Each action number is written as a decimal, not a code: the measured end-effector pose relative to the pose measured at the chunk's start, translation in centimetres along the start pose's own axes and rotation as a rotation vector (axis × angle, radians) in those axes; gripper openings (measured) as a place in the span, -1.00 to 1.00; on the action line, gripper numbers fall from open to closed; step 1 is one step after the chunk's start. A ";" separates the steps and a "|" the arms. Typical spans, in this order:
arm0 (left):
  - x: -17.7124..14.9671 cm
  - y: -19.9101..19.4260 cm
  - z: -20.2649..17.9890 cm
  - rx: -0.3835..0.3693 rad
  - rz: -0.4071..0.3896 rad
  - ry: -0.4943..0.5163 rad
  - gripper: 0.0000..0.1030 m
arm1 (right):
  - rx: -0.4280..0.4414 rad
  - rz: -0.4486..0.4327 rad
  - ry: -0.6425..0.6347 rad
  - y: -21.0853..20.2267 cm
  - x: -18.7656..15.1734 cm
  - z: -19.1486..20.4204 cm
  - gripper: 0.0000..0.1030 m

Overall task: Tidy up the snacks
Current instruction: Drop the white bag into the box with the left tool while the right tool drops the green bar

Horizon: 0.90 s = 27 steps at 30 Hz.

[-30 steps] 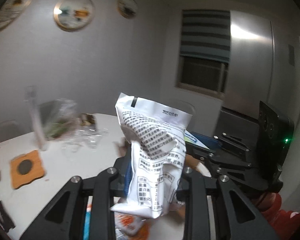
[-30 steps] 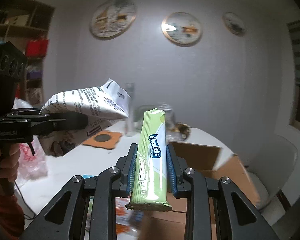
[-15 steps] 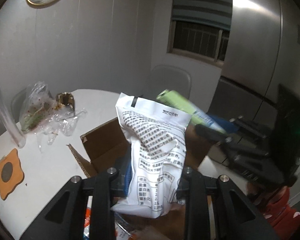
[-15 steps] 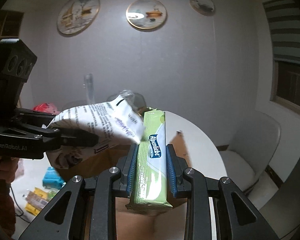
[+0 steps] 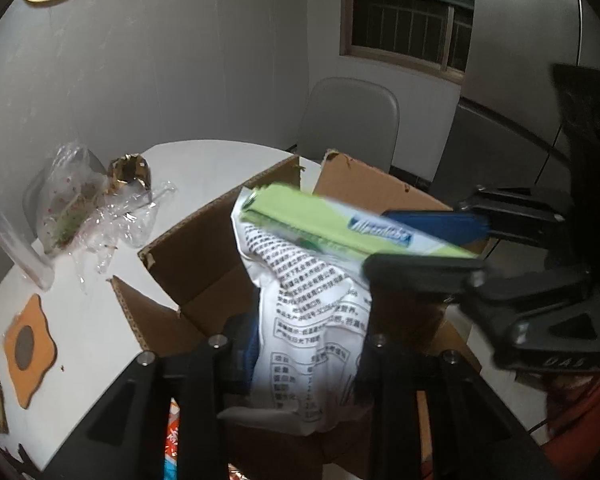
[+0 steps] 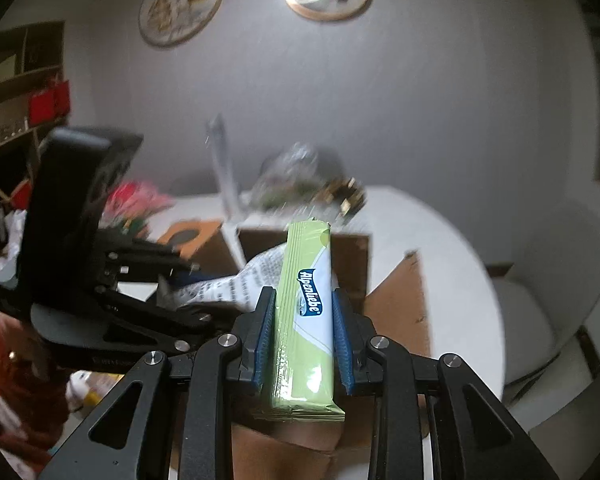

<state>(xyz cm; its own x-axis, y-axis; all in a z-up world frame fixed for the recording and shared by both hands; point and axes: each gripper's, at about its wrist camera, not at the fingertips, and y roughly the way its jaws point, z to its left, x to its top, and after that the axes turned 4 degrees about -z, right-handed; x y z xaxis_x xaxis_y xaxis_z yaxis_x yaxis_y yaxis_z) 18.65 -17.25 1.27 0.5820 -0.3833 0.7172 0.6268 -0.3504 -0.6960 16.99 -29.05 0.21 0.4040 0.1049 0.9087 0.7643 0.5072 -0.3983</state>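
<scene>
My left gripper (image 5: 300, 344) is shut on a white snack bag (image 5: 312, 320) with black print and holds it over an open cardboard box (image 5: 196, 256) on the white table. My right gripper (image 6: 303, 320) is shut on a long green Alpenliebe candy pack (image 6: 306, 308), also above the box (image 6: 400, 304). In the left wrist view the green pack (image 5: 340, 228) lies across the top of the white bag, held by the right gripper (image 5: 420, 240) coming from the right. In the right wrist view the white bag (image 6: 240, 280) and the left gripper (image 6: 172, 280) sit just left of the pack.
On the table (image 5: 92, 312) lie an orange coaster (image 5: 28, 344), clear plastic bags (image 5: 84, 208), a gold wrapper (image 5: 128, 168) and a tall clear tube (image 5: 16, 248). A grey chair (image 5: 348, 120) stands behind the box. Snack packets (image 5: 172, 440) lie at the near edge.
Both grippers have moved down and together over the open box. The green pack now overlaps the top of the white bag. Both grips are unchanged.
</scene>
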 end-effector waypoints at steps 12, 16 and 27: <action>0.0 -2.2 0.3 0.029 -0.088 0.011 0.42 | 0.029 0.166 0.042 2.6 -0.4 -1.2 -0.55; -0.6 -3.9 1.1 0.052 -0.144 0.007 0.69 | 0.007 0.194 0.020 3.2 -0.5 -0.6 -0.54; -2.7 -8.9 3.9 0.092 -0.214 -0.111 0.83 | -0.074 0.240 -0.062 4.6 0.0 1.7 -0.38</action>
<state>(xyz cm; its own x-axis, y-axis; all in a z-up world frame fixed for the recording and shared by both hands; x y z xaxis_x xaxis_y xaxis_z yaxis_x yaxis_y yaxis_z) 13.47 -9.79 5.71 0.4809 -0.2110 0.8510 0.7833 -0.3328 -0.5251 19.64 -25.29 -1.44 0.5483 0.2680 0.7922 0.6860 0.3977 -0.6093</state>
